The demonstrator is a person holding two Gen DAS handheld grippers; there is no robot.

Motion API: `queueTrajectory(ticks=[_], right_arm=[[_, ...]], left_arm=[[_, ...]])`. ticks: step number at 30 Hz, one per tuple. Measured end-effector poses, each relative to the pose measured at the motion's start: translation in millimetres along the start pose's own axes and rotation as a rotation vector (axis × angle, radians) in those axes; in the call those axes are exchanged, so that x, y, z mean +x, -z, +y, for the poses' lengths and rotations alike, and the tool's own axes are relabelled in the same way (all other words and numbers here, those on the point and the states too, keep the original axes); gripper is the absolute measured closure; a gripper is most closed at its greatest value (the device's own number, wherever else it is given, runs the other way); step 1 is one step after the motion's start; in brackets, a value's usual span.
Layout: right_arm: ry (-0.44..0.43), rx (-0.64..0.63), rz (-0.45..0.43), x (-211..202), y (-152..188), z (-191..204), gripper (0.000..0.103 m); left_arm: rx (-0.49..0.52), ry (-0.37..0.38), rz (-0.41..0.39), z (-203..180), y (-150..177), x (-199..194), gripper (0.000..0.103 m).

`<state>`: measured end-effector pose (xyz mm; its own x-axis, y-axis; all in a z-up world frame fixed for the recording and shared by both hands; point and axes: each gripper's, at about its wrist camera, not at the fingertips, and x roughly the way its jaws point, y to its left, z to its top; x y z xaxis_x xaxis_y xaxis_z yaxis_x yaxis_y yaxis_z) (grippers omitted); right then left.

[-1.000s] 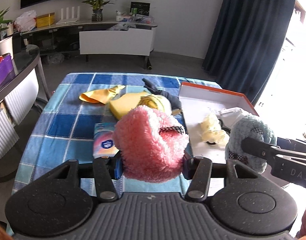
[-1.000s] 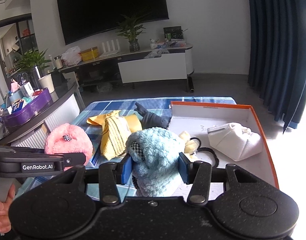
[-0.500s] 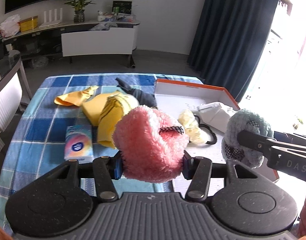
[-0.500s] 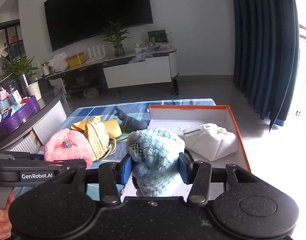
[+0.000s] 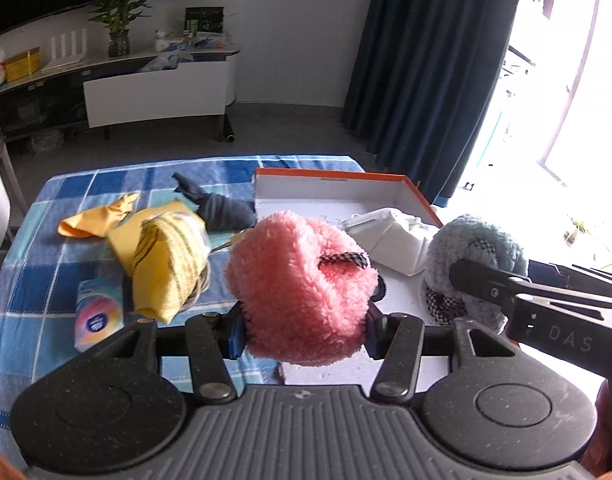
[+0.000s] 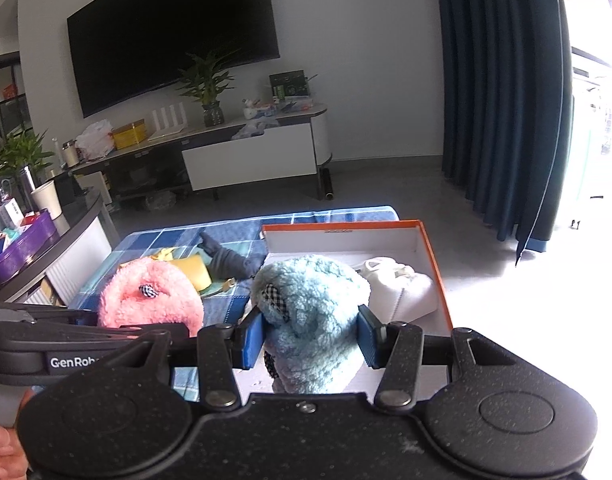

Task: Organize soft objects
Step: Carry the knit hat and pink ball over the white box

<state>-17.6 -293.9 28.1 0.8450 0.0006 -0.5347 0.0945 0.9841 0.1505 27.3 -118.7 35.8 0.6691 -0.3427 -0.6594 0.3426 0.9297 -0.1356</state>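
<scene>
While each tool (image 5: pixel 303 334) (image 6: pixel 310 340) pinched a fluffy plush, pink (image 5: pixel 301 286) left, blue (image 6: pixel 312 320) right, over the orange-rimmed box (image 6: pixel 436 272), either could slip free.

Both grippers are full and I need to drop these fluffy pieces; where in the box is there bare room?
The orange-rimmed box is bare along its far wall and near its front edge. The white mask crowds the right middle. Outside it, yellow cloths and a tissue pack fill the tablecloth's centre.

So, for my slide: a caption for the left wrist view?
Left claw grips a pink plush above the checked cloth and orange box.
</scene>
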Motion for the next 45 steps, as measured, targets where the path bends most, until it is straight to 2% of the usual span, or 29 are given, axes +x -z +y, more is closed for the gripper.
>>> queueTrajectory(ticks=[16, 45], right_arm=[[0.043, 0.009, -0.039, 2, -18, -19, 0.044], [0.052, 0.022, -0.051, 19, -37, -38, 0.043]], left_arm=[[0.041, 0.036, 0.008, -21, -16, 17, 0.049], [0.072, 0.031, 0.026, -41, -31, 41, 0.048]])
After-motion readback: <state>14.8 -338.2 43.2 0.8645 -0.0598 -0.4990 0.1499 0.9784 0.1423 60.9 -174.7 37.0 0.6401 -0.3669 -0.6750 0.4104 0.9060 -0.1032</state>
